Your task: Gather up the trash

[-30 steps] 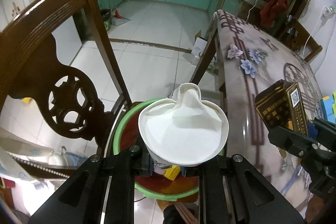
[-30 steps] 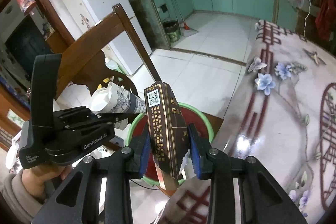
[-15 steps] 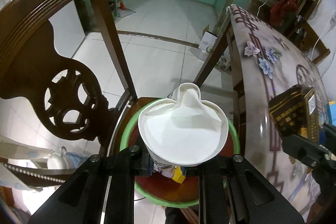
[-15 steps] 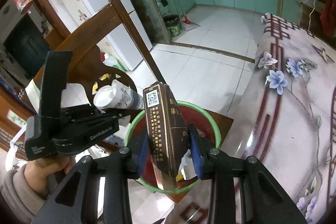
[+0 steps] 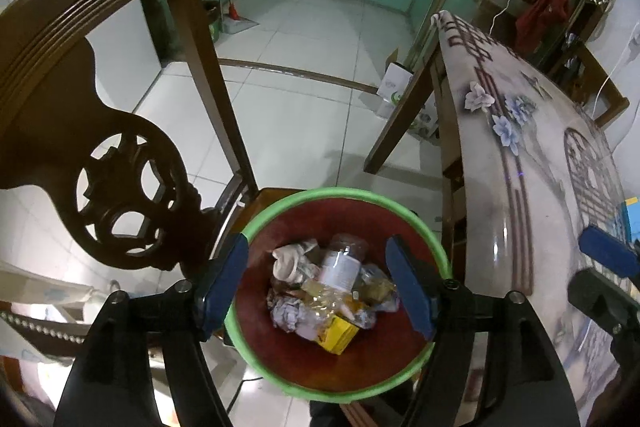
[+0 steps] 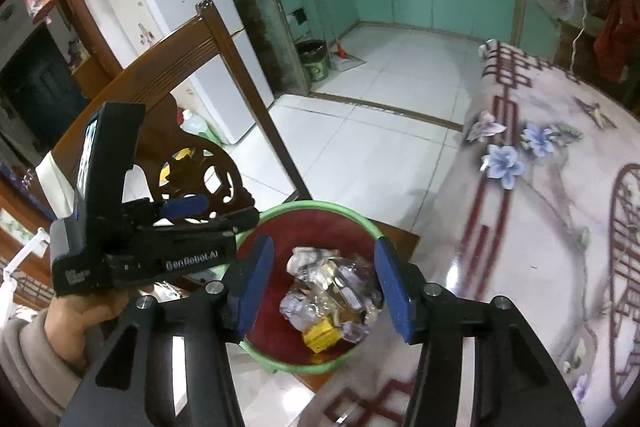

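Note:
A round bin with a green rim (image 5: 400,205) and dark red inside stands on the chair seat, also in the right wrist view (image 6: 352,213). It holds a heap of trash (image 5: 332,287): crumpled paper, a clear bottle, wrappers and a yellow box; the heap shows in the right wrist view (image 6: 332,297) too. My left gripper (image 5: 320,287) is open and empty right above the bin. My right gripper (image 6: 320,287) is open and empty above the bin from the table side. The left gripper's body (image 6: 132,251) shows at the left of the right wrist view.
A carved wooden chair back (image 5: 100,115) rises close on the left. The table with a flowered cloth (image 5: 540,187) runs along the right, its edge next to the bin. White tiled floor (image 5: 304,107) lies beyond. A blue finger of the right gripper (image 5: 608,257) shows at far right.
Both grippers have opened. The white paper cup has left the left gripper and the dark gold box has left the right gripper. The left view now looks straight into the bin.

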A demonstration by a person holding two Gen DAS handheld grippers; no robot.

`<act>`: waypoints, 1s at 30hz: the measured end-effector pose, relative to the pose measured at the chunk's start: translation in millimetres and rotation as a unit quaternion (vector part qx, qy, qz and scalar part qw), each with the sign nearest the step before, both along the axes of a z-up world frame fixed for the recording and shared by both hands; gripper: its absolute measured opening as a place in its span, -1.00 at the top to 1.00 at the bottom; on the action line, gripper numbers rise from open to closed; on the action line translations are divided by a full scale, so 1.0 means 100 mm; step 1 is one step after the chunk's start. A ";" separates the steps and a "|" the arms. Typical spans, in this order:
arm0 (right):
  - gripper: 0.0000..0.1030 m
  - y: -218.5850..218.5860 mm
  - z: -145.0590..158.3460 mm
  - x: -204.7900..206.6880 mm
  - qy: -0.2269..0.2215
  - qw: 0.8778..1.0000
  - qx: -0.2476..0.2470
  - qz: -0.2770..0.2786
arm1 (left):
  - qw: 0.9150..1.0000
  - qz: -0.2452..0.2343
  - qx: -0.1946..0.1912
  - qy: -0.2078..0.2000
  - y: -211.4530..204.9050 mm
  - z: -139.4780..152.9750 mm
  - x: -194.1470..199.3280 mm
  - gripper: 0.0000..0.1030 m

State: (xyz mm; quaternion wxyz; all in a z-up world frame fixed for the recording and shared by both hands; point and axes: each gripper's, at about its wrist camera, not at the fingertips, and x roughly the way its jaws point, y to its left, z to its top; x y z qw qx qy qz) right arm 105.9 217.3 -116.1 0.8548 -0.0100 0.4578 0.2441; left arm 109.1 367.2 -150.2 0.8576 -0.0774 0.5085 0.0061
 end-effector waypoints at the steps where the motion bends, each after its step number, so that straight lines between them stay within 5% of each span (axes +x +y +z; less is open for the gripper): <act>1: 0.00 -0.04 0.02 -0.03 -0.003 1.000 -0.001 -0.002 | 1.000 0.002 -0.004 0.000 -0.01 0.01 -0.01 -0.41; 5: -0.22 -0.29 0.14 -0.19 -0.018 1.000 0.007 -0.016 | 0.999 0.011 -0.028 -0.020 -0.12 0.18 -0.16 -0.47; 8: -0.55 -0.53 0.25 -0.33 -0.040 0.999 0.017 -0.030 | 0.998 0.018 -0.018 -0.066 -0.27 0.41 -0.35 -0.97; 15: -0.57 -1.10 0.52 -0.65 -0.091 0.994 0.029 -0.055 | 0.982 0.036 0.020 -0.184 -0.83 0.99 -0.79 -0.99; 19: -0.62 -1.55 0.87 -1.03 -0.181 0.978 0.067 -0.076 | 0.965 0.052 0.035 -0.256 -1.17 1.32 -1.02 -0.99; 23: -0.95 -1.93 1.15 -1.35 -0.263 0.958 0.091 -0.074 | 0.937 0.074 0.074 -0.332 -1.59 1.62 -1.31 -0.99; 30: -0.98 -2.45 1.29 -1.63 -0.279 0.951 0.066 -0.118 | 0.951 0.044 0.037 -0.303 -2.01 1.79 -1.32 -0.99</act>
